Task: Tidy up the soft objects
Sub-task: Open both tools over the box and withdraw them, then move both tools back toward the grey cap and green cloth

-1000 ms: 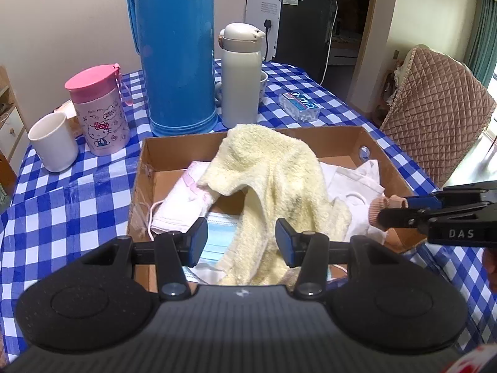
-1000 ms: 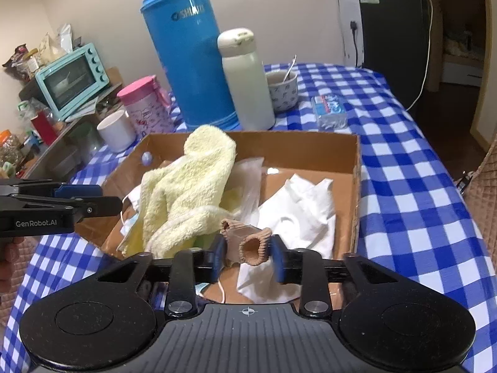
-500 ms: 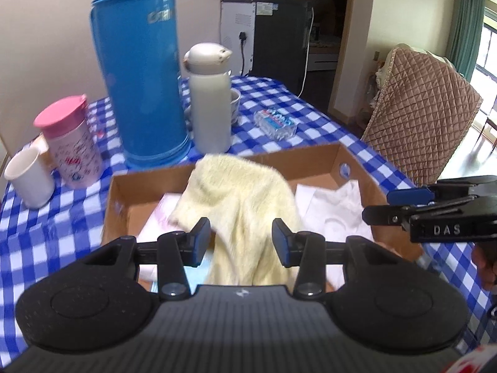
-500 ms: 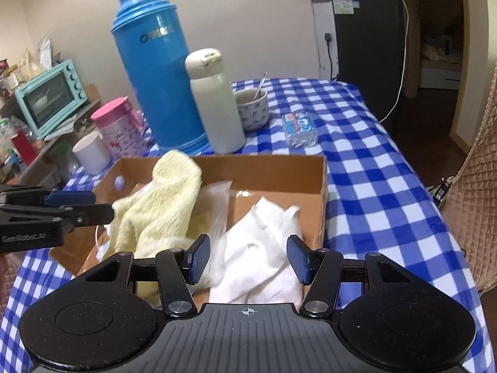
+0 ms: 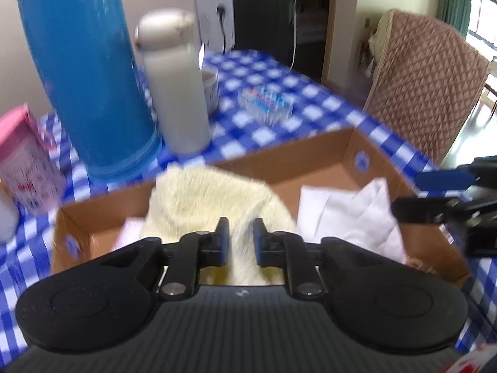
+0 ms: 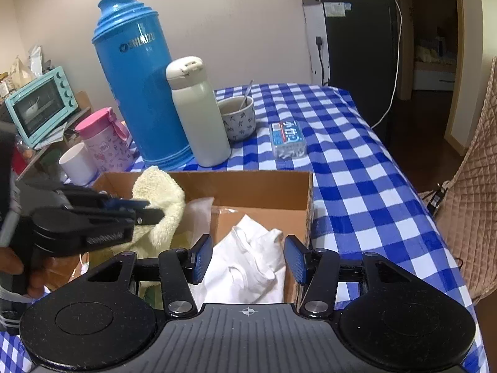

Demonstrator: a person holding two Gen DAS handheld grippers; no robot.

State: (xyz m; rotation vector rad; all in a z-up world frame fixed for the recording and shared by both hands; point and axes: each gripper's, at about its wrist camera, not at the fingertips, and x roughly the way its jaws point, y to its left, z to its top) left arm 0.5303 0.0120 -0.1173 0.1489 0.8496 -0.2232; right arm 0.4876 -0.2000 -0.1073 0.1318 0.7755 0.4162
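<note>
1. Beyond my reach, a tall blue thermos (image 6: 139,93) stands on the checked tablecloth (image 6: 357,168).
2. A white flask (image 6: 198,112) touches it.
3. A spooned cup (image 6: 237,118) sits beside a tissue pack (image 6: 287,140).

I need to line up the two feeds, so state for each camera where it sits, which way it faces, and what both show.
Left wrist: on the left gripper, facing forward and down into the brown cardboard box; its jaws, just closing, pinch the fluffy pale-yellow towel; right gripper at right.
Right wrist: on the right gripper, jaws open over crumpled white cloth; left gripper and hand at left.
Shared: box, towel, cloth, tall blue thermos.
</note>
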